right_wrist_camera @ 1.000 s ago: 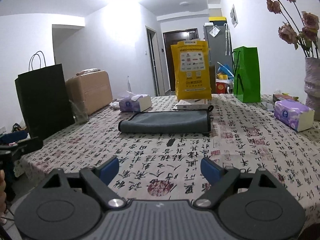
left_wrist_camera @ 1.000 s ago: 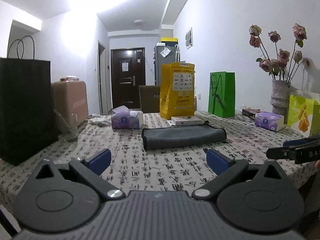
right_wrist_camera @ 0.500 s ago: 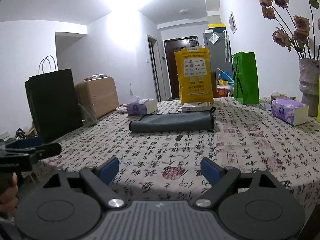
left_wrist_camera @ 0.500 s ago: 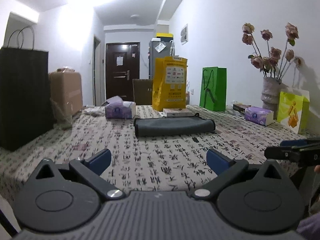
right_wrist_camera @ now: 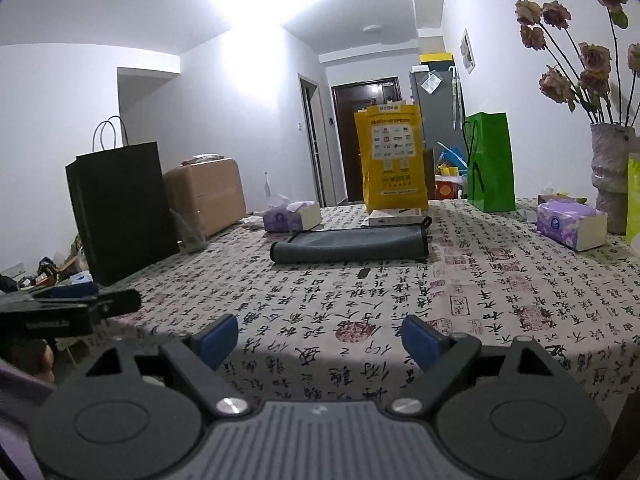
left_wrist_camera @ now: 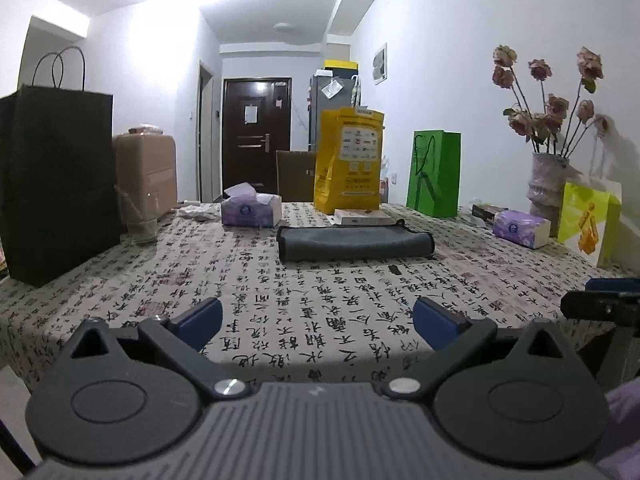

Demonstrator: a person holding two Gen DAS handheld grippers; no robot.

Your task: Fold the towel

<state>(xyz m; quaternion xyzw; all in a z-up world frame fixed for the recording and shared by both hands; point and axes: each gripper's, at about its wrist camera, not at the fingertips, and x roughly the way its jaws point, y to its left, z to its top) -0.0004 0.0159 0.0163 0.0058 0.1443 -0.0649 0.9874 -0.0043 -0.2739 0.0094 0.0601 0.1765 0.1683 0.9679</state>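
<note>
Jaws spread wide and empty on both left gripper (left_wrist_camera: 317, 322) and right gripper (right_wrist_camera: 319, 338). Folded grey towel (left_wrist_camera: 356, 243) lies at 12 o'clock on tablecloth (left_wrist_camera: 280, 300), well apart from both.

The yellow-green bag (right_wrist_camera: 634, 200) is running off the right-wrist view's right edge, and the yellow bag (left_wrist_camera: 349, 162) is hiding the white box's (left_wrist_camera: 362, 216) rear.

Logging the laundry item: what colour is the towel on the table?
Dark grey with black edging; the towel shows best in the right wrist view.
</note>
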